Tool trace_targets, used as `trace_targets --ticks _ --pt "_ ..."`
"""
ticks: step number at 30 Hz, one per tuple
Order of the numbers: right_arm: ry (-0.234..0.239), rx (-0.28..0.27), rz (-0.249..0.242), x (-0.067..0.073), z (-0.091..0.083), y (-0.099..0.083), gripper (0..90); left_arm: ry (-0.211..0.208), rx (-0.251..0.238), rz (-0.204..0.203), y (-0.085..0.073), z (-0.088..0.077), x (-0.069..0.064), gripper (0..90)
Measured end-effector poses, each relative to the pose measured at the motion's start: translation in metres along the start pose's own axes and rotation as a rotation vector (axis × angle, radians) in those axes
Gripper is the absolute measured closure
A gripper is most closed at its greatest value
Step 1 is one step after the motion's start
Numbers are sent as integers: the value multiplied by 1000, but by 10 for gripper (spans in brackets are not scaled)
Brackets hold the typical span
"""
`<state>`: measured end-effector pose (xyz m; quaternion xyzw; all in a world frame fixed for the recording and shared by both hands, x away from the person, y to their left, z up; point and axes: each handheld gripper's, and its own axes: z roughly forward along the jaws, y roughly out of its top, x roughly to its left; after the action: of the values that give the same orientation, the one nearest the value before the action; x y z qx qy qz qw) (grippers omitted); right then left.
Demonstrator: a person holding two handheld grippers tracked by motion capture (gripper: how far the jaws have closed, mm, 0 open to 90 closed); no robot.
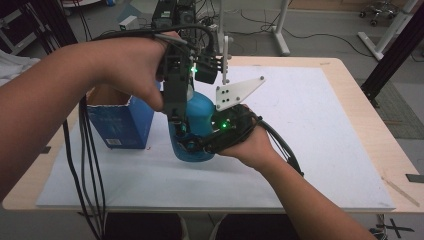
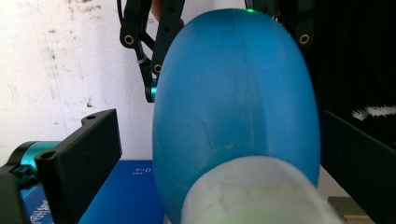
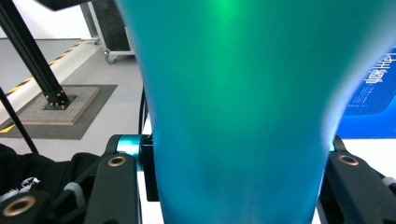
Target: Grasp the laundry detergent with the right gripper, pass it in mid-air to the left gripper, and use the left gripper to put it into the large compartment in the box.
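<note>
A blue plastic bottle (image 1: pixel 201 116) with a pale cap (image 2: pixel 252 193) is held above the white mat. My right gripper (image 1: pixel 200 145) is shut on its lower body, coming in from the right; in the right gripper view the bottle (image 3: pixel 238 116) sits tight between the two jaws of that gripper (image 3: pixel 233 186). My left gripper (image 1: pixel 177 120) reaches down from the upper left over the bottle's cap end. In the left gripper view the bottle (image 2: pixel 233 102) lies between the wide-apart jaws of the left gripper (image 2: pixel 215 119), with a gap showing beside the left jaw.
An open blue cardboard box (image 1: pixel 122 125) stands on the white mat (image 1: pixel 310 130) just left of the bottle. Cables hang from the left forearm over the table's front edge (image 1: pixel 350 207). Black frame posts and desk legs stand beyond the table.
</note>
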<state>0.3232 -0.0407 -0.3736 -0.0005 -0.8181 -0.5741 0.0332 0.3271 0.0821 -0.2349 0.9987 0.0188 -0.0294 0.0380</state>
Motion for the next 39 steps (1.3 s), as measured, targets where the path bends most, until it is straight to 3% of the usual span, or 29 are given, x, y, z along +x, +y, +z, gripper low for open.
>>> trace_targets --ticks 10,12,39 --pt "-3 -11 7 -2 1 0 454 9 14 3 4 0 -1 30" --pt "-2 -9 13 -1 1 0 454 5 18 4 4 -1 -1 80" --pt "-11 -16 19 -2 0 -1 455 24 36 15 7 1 0 210"
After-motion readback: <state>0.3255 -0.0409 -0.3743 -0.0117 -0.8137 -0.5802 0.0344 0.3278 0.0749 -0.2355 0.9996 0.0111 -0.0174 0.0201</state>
